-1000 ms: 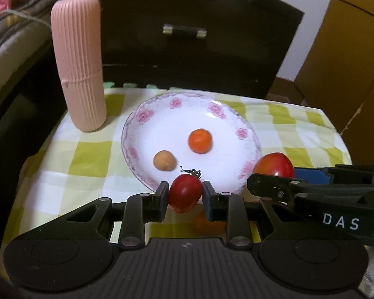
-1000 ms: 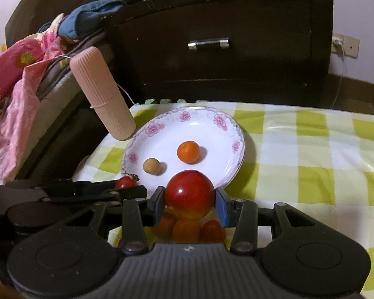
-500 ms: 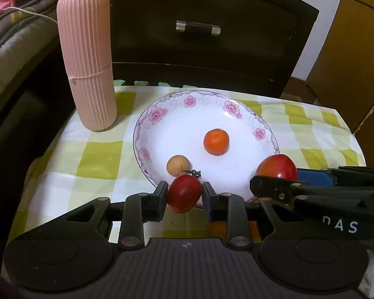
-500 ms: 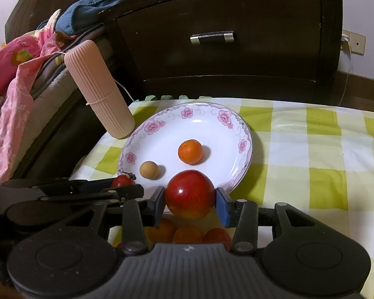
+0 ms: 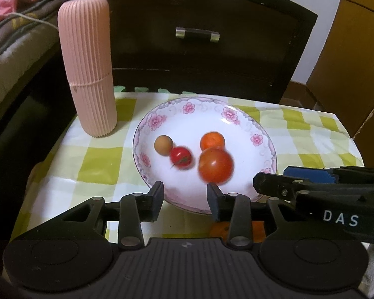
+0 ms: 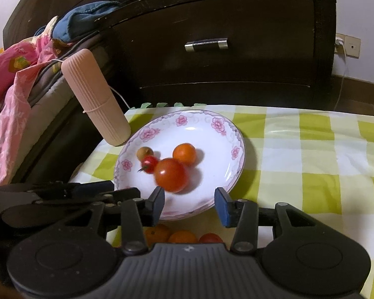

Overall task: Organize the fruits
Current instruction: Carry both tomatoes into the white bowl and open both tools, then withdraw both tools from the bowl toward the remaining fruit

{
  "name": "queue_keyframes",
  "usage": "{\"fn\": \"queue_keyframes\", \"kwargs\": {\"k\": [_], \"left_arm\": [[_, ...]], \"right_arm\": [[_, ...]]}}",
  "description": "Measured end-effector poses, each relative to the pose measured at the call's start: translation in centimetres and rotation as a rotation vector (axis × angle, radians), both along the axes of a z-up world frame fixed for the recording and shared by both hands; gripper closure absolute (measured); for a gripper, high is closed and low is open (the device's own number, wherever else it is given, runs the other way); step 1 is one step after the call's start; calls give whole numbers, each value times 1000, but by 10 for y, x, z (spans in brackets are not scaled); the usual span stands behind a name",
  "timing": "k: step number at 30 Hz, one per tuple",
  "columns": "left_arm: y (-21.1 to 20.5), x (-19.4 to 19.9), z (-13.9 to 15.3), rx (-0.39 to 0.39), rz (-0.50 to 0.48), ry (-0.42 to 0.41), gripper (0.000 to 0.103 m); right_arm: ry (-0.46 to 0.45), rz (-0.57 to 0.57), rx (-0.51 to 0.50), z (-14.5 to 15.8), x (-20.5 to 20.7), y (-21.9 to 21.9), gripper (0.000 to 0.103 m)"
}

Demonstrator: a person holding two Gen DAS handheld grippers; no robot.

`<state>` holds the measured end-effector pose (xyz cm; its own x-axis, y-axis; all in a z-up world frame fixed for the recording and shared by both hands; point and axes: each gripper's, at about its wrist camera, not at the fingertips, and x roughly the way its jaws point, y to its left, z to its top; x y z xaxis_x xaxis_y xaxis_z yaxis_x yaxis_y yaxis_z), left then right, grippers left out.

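Left wrist view: the left gripper (image 5: 184, 196) hangs over the near rim of the flowered plate (image 5: 266, 134), its jaws opening with nothing between them. On the plate lie a small tan fruit (image 5: 163, 144), a cherry tomato (image 5: 181, 156) touching it, an orange (image 5: 212, 140) and a large tomato (image 5: 215, 165). Both tomatoes are blurred and appear to be in motion. A pink ribbed case (image 5: 87, 67) stands upright on the table beside the plate's left edge. The right gripper (image 5: 311, 189) enters from the right.

Right wrist view: the right gripper (image 6: 189, 200) sits over the plate's near rim, jaws moderately apart and empty; the large tomato lies just ahead of its left jaw. Three more fruits (image 6: 183, 235) rest on the checked cloth below the jaws, nearer than the plate.

Judgement: the next pickup turns on those loose fruits, which lie beneath and behind the right jaws. The right hand looks nearer to them.
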<state>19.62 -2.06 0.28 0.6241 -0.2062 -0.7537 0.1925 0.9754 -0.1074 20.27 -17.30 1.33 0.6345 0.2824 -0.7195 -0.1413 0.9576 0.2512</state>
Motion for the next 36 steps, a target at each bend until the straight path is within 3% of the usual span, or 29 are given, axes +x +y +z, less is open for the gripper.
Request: {"fn": "queue_keyframes", "kwargs": {"k": [17,27,36], "left_arm": [[-2,-9,15,33,25,-64,42],[3,-25,38,22,55,-158,22],[6,-39,41,13,47,-157,18]], "right_arm": [[-27,-21,-23,12,-13,-2,53],[-68,-35,-24,30,-29,-5,53],[-75,-47,-51,37,-53,-7,52]]}}
